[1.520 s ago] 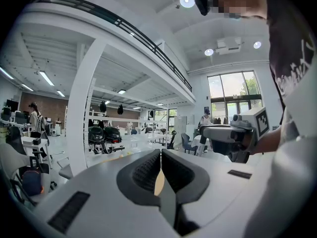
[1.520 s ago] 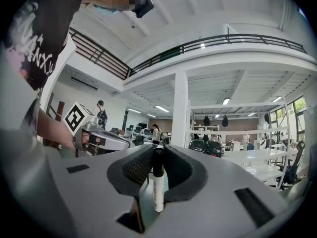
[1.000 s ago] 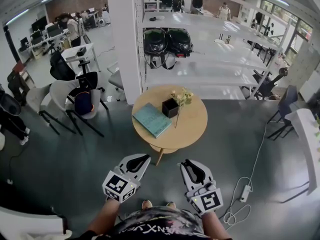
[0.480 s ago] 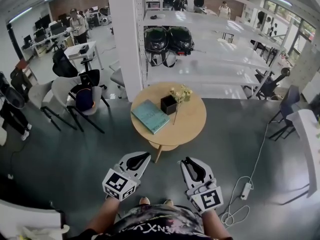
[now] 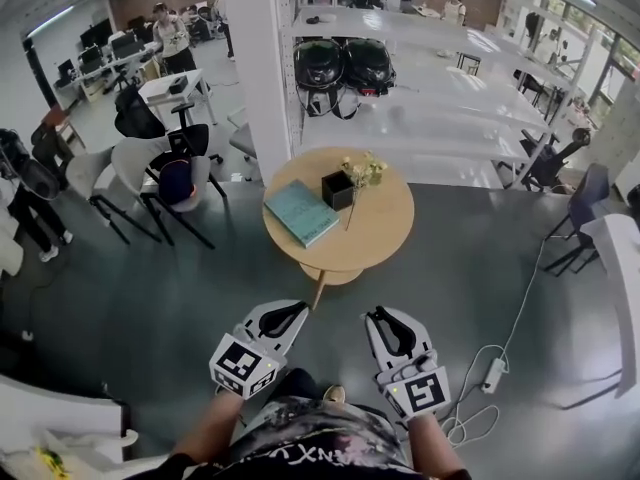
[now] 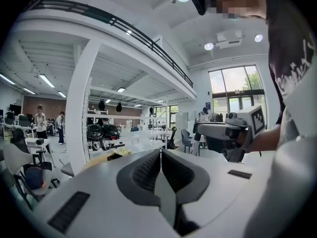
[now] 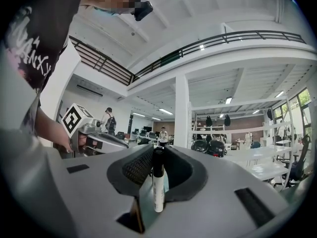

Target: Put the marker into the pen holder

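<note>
The black pen holder [image 5: 338,190] stands near the middle of a round wooden table [image 5: 385,230], well ahead of both grippers. My right gripper [image 5: 383,315] [image 7: 158,150] is shut on a white marker with a black cap [image 7: 157,180], which lies lengthwise between the pads. The left gripper [image 5: 290,313] [image 6: 161,152] is held level beside it, its jaws together with nothing between them. Both grippers hang over the grey floor, short of the table's near edge. In the head view I cannot make out the marker.
A teal book [image 5: 301,212] and a small bunch of flowers [image 5: 363,171] share the table. A white pillar [image 5: 262,68] and white shelving with helmets [image 5: 345,63] stand behind it. Chairs [image 5: 150,173] are at the left. A cable and power strip [image 5: 490,373] lie on the floor at the right.
The head view has shifted slightly toward the table. Both grippers keep the same pose side by side, and the marker stays gripped in the right one.
</note>
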